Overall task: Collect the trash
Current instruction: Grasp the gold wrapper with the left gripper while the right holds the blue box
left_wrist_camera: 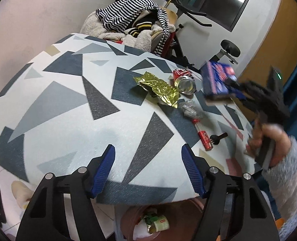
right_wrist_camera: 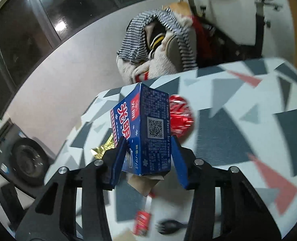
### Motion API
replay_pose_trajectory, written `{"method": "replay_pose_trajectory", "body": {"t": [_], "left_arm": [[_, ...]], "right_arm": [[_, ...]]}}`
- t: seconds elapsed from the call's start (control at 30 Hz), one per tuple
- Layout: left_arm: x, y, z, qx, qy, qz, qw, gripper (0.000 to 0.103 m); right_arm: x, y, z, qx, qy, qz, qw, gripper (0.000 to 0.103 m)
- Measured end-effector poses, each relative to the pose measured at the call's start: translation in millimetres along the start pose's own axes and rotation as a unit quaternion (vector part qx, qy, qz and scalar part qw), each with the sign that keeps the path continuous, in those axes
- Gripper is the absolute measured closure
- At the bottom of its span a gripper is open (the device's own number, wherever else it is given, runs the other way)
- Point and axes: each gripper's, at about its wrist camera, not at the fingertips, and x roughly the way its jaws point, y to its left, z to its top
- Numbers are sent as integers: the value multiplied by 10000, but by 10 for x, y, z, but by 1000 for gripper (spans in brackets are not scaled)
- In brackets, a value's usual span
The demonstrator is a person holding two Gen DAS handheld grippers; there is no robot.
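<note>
A: Hovering at the near edge of the patterned desk (left_wrist_camera: 68, 100), the left claw (left_wrist_camera: 148, 166) stands apart with nothing between its blue pads. Why there?

B: Likely because the bin (left_wrist_camera: 148, 225) sits on the floor just under that edge, some trash already in it. On the desk beyond lie a gold wrapper (left_wrist_camera: 158, 89), a tipped can (left_wrist_camera: 183, 80), a crumpled clear film (left_wrist_camera: 189, 109), a red tube (left_wrist_camera: 203, 137) and a black fork (left_wrist_camera: 218, 137). At right, a hand (left_wrist_camera: 269, 140) in a fuzzy sleeve lifts a blue carton (left_wrist_camera: 218, 80).

A: And from the right wrist?

B: The right claw (right_wrist_camera: 148, 160) is clamped on that carton (right_wrist_camera: 146, 132), an ice-cream box, pads pressing its two sides near the bottom, its brown flaps hanging open below. It is clear of the desk (right_wrist_camera: 228, 120); the can (right_wrist_camera: 181, 116) lies just behind it.

A: Why low on the sides?

B: Probably the flat faces give firm purchase for the carry to the bin.
</note>
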Motion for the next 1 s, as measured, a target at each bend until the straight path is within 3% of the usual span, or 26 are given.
{"method": "replay_pose_trajectory", "body": {"t": [0.23, 0.47, 0.57, 0.63, 0.77, 0.83, 0.87, 0.93, 1.0], "left_arm": [[359, -35, 334, -476, 101, -461, 9978, 36], [963, 105, 734, -1518, 190, -791, 9851, 36], [1199, 175, 847, -1827, 233, -668, 9806, 36], [1330, 185, 923, -1886, 285, -393, 9808, 36], [1498, 159, 1036, -1913, 282, -421, 9802, 37], [1581, 138, 1072, -1913, 340, -542, 9794, 54], [1604, 125, 1079, -1877, 398, -494, 9802, 72], [1578, 84, 1078, -1684, 358, -410, 9842, 74], [1481, 16, 1078, -1353, 256, -321, 9899, 83]], "right_arm": [[-440, -289, -206, -111, -161, -550, 9983, 57], [-702, -417, -364, -169, -301, -760, 9965, 57], [-782, -455, -430, -149, -351, -794, 9961, 57], [-819, -475, -466, -134, -365, -800, 9960, 57], [-857, -490, -538, -179, -333, -831, 9958, 57], [-864, -478, -571, -219, -301, -867, 9955, 57], [-870, -477, -586, -229, -290, -880, 9954, 57], [-882, -487, -607, -205, -286, -876, 9955, 57], [-910, -490, -627, -179, -310, -858, 9957, 57]]}}
